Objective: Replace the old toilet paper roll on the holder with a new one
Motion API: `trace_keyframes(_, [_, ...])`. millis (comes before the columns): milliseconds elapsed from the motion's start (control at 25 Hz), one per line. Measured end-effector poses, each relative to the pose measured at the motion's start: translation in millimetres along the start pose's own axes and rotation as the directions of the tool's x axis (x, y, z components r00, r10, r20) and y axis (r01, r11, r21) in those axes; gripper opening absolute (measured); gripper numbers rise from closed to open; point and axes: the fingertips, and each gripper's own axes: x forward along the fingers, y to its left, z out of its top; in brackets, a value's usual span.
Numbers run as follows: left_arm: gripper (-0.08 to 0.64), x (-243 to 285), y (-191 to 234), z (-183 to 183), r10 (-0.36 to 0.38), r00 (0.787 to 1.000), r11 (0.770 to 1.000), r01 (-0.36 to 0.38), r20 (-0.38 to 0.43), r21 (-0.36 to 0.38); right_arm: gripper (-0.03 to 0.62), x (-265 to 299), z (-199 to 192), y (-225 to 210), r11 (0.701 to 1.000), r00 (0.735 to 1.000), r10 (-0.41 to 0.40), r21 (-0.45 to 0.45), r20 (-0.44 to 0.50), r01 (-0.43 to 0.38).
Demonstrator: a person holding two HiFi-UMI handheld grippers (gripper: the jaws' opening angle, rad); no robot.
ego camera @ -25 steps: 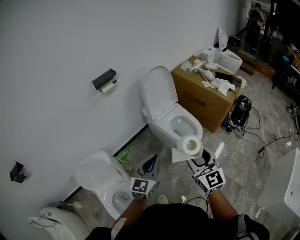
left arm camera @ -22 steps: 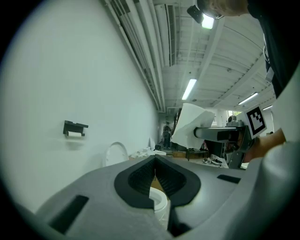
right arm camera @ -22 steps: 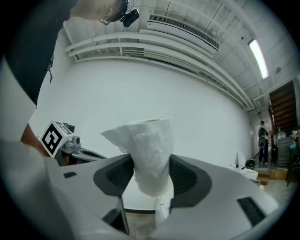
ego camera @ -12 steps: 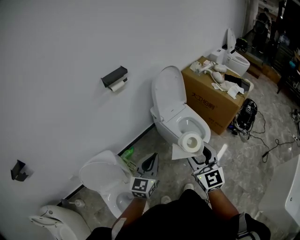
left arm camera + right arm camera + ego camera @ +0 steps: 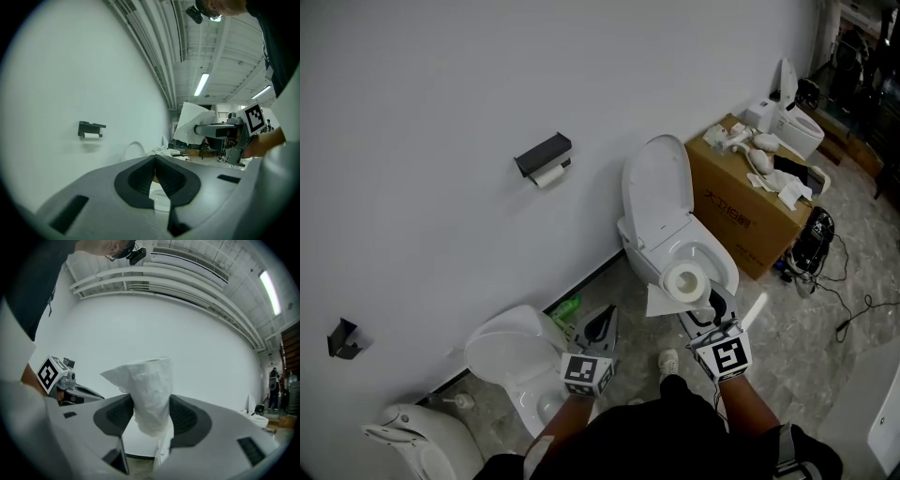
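**Wall [image 5: 431, 103].** Plain white, running from near left to far right. A dark line marks its foot. A small black bracket [image 5: 337, 339] is fixed to it at near left.

**Near left.** A low toilet [image 5: 408, 439] is cut off by the picture's lower edge. Just right of it, a shut toilet [image 5: 508, 349] stands against the wall.

**Left gripper [image 5: 602, 323].** The jaws are fully closed, tip against tip, with nothing between them. It points roughly level toward the wall, over the gap between the shut toilet and the open toilet [image 5: 656, 187]. A green bottle [image 5: 567, 307] lies at the wall's foot beyond its tip.

**Holder [image 5: 544, 156].** It is black and mounted on the wall, up and left of the open toilet's raised lid. The old roll [image 5: 549, 174] hangs under it. It is well apart from both grippers, with bare wall on every side.

**Right gripper [image 5: 698, 302].** The jaws stand wide and press on the sides of the new roll [image 5: 685, 280]. The roll's hollow core faces up, and a loose sheet hangs off its left side. The roll is over the near rim of the open bowl.

**Right side.** A box [image 5: 741, 211] stands just beside the open toilet, and white parts lie on its top. A black bag [image 5: 814, 239] and cables [image 5: 853, 314] lie on the floor [image 5: 787, 328] right of the box. The bare floor is widest at near right, between the open toilet and the right edge.
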Motion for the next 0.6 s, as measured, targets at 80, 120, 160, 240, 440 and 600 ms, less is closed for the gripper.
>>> trace_keyframes(80, [0.006,12.1,9.2,5.0,0.018,1.0,1.0,-0.018,-0.003,-0.005,0.235,15.6,-0.4,-9.5,1.0,1.0,0.012,0.0,0.006,-0.012])
trace_keyframes(120, [0.006,18.4,14.1,6.6,0.027,1.0,1.0,-0.027,-0.004,-0.003,0.235,23.2,-0.7,-14.5,1.0,1.0,0.021,-0.006,0.008,-0.021])
trace_keyframes(160, [0.006,24.9,18.4,8.2,0.037,0.999,0.999,-0.037,-0.005,-0.004,0.235,30.5,-1.0,-19.7,0.999,1.0,0.03,-0.013,0.01,-0.03])
trace_keyframes(240, [0.006,38.1,25.4,11.1,0.057,0.998,0.998,-0.057,-0.006,-0.008,0.235,44.4,-2.5,-31.1,0.999,0.999,0.048,-0.014,0.012,-0.048])
trace_keyframes(440, [0.006,74.3,45.1,16.4,0.116,0.993,0.993,-0.116,-0.02,0.012,0.236,82.6,-12.4,-61.8,0.995,0.995,0.102,0.02,0.009,-0.102])
trace_keyframes(600, [0.006,100.6,63.9,21.7,0.191,0.981,0.98,-0.19,-0.016,0.062,0.236,114.6,-19.9,-84.8,0.986,0.987,0.159,0.044,0.014,-0.16])
